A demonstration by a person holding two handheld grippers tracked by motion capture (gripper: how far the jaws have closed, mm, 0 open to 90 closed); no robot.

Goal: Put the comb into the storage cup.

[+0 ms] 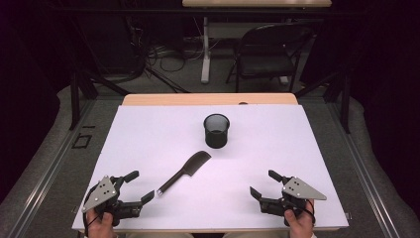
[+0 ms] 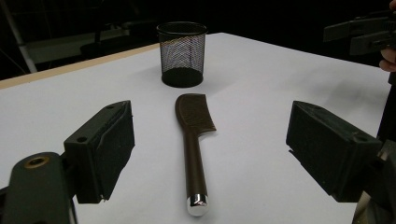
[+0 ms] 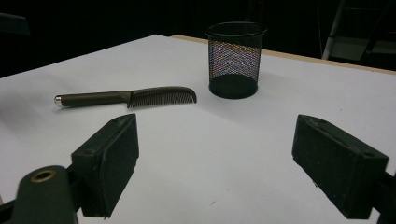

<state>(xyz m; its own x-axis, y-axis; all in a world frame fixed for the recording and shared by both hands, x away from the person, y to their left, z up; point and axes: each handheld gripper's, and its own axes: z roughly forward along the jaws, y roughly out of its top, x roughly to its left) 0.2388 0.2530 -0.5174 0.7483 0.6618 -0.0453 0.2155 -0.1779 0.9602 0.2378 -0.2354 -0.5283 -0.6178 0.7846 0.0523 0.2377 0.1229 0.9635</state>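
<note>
The comb [image 1: 185,171] lies flat on the white bench [image 1: 148,134], roughly in the middle and toward the person's side, set at a slant: its toothed head points up toward the black mesh cup [image 1: 216,130], its handle runs back and to the left, ending in a small shiny metal cap. The cup stands upright just beyond the head, near it but not touching.

The left claw [image 1: 137,186] sits at the near left corner, its jaws spread wide with nothing between them, and the handle's cap lies just off its nearer fingertip. In the left gripper view the comb [image 2: 194,144] runs straight up the gap between the two black jaws, so this claw seems the one lined up to take it. The right claw [image 1: 262,184] rests at the near right, jaws likewise apart and empty, well away from the comb.

What worries me is how thin and low the comb is. I judge that jaws coming down on it could scrape the bench and push the handle away rather than close around it, or pinch only the slick metal cap and let it squirt out. A grip far out on the handle would leave the head drooping. And the mesh cup looks light: if the comb is headed into it, a knock from the head against its rim could tip or slide it.
</note>
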